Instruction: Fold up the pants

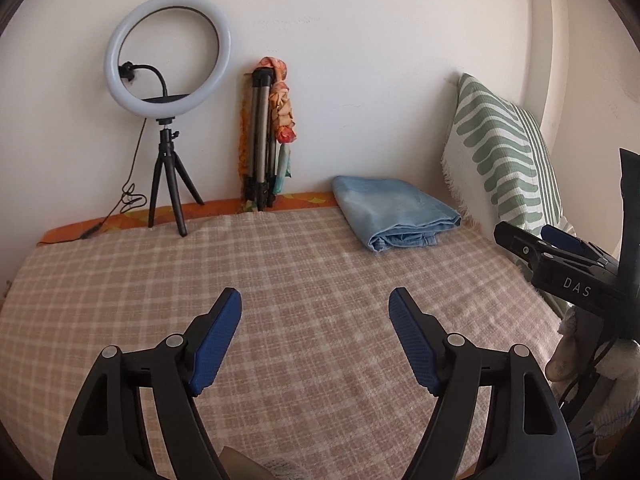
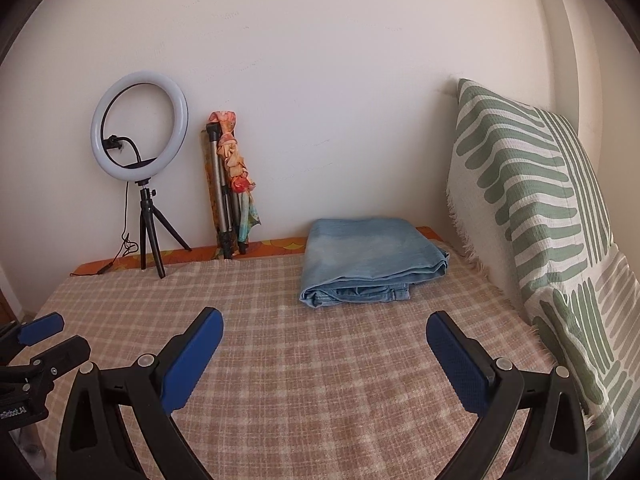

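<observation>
Left wrist view gives me my left gripper [image 1: 315,304] low in the frame, its two blue pads [image 1: 216,344] spread apart over bare blanket with nothing between them. At about three o'clock in that view my right gripper [image 1: 532,242] juts in from the edge, and beside it I make out part of a hand [image 1: 568,356], too cropped to say more.

From the right wrist view the right gripper [image 2: 325,328] stands spread wide, also holding nothing, while the left gripper [image 2: 52,332] shows at nine o'clock.

I count one pair of pants [image 2: 372,258], light blue denim, already folded into a flat stack. It lies on the checked blanket [image 2: 300,380] at about one o'clock from both grippers, well apart from either, just beside the cushion.

I count one cushion [image 2: 532,216], white with green stripes, leaning upright at three o'clock.

Along the wall [image 2: 320,80] at eleven o'clock I count one ring light [image 2: 138,124] on its own small tripod [image 2: 150,236], with one cable [image 2: 126,240] trailing down to the orange edge of the bed [image 2: 192,254]. Beside it at twelve o'clock leans one folded tripod [image 2: 220,196], with one patterned cloth [image 2: 238,168] draped down it
</observation>
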A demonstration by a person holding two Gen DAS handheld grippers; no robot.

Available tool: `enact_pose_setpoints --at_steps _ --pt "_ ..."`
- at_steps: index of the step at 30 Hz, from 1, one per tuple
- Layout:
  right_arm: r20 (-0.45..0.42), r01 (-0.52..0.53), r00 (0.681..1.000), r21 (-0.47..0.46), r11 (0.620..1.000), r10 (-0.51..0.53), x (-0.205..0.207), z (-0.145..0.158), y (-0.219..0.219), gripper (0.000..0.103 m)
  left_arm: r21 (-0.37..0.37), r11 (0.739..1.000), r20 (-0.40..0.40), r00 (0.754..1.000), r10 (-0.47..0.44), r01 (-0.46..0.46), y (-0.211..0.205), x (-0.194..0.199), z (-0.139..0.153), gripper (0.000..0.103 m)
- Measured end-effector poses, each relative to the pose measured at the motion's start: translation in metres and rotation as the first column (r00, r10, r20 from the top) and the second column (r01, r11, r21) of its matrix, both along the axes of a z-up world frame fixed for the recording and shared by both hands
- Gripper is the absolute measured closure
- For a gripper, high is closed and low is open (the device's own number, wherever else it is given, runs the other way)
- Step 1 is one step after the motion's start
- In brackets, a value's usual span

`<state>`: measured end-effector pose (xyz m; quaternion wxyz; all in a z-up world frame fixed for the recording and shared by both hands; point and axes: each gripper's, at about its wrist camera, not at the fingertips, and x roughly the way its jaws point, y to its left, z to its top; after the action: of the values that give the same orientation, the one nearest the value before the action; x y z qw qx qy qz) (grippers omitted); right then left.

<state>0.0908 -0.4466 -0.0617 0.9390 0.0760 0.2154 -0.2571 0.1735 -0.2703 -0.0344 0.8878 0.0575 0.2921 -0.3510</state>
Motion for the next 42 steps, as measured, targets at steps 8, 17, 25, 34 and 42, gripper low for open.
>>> enact_pose_setpoints --at_steps 8,17,25,34,42 --pt "-0.027 -0.001 1.0 0.015 1.0 0.001 0.009 -0.019 0.0 0.0 0.06 0.998 -0.011 1.0 -0.008 0.009 0.0 0.0 -0.021 0.027" --pt "-0.022 0.019 1.0 0.039 0.999 -0.019 0.014 -0.026 -0.005 0.0 0.073 0.997 -0.033 0.999 -0.004 0.006 -0.001 0.0 -0.029 0.027" --pt "-0.031 0.021 0.999 0.029 0.999 -0.02 0.016 -0.029 -0.003 0.0 0.073 0.997 -0.034 0.999 0.027 -0.024 0.005 0.004 -0.028 0.027" --pt "-0.035 0.019 0.999 0.028 0.999 -0.018 0.018 -0.03 -0.004 0.0 0.062 0.998 -0.022 0.999 0.028 -0.027 0.006 0.001 -0.024 0.027" --pt "-0.032 0.022 0.999 0.039 0.999 -0.021 0.016 -0.03 -0.005 0.0 0.066 0.997 -0.019 0.999 0.03 -0.029 0.005 0.001 -0.024 0.027"
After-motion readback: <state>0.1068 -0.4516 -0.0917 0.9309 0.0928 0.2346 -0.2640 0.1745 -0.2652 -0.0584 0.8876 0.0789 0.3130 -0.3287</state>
